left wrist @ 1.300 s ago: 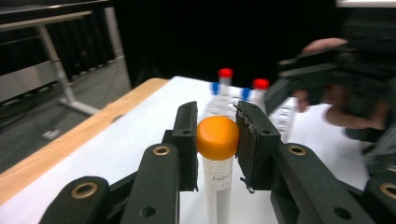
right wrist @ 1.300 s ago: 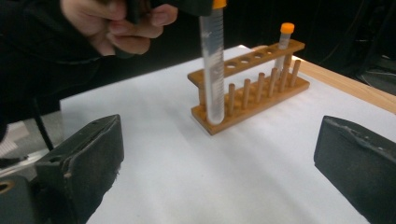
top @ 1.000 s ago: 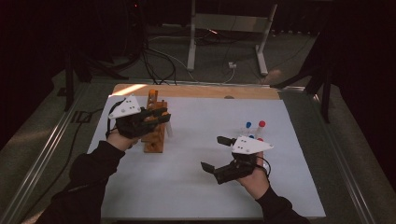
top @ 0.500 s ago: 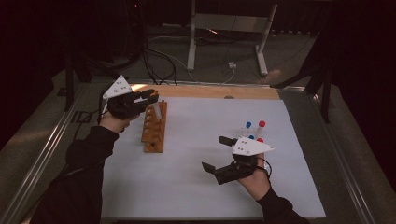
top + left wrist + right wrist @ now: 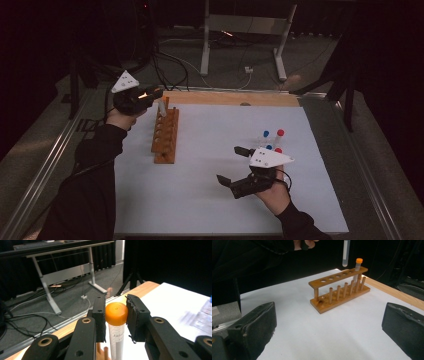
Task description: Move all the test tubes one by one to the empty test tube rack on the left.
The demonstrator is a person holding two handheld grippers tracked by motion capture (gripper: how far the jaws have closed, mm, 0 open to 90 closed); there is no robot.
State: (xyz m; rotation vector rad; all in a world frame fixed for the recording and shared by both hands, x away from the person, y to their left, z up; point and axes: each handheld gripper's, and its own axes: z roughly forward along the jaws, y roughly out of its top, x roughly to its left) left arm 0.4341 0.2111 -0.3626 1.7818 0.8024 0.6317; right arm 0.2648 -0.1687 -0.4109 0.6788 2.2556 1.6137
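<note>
A wooden tube rack (image 5: 166,135) stands on the white mat's left side. My left gripper (image 5: 156,95) hovers over the rack's far end, shut on the orange cap of a clear tube (image 5: 161,106) that hangs straight down. In the left gripper view the cap (image 5: 116,313) sits pinched between both pads. The right gripper view shows the hanging tube (image 5: 345,252) clear above the rack (image 5: 339,290), beside another orange-capped tube (image 5: 359,265) standing in the end hole. My right gripper (image 5: 239,165) rests low at the mat's right, jaws wide apart and holding nothing.
Several small tubes with blue and red caps (image 5: 272,140) stand just beyond the right gripper. A wooden board (image 5: 230,98) borders the mat's far edge. A white desk frame (image 5: 240,35) and cables lie on the floor beyond the table.
My left gripper has risen from the rack and moved toward its far end, carrying the orange-capped tube upward. The right gripper has stayed in place.
</note>
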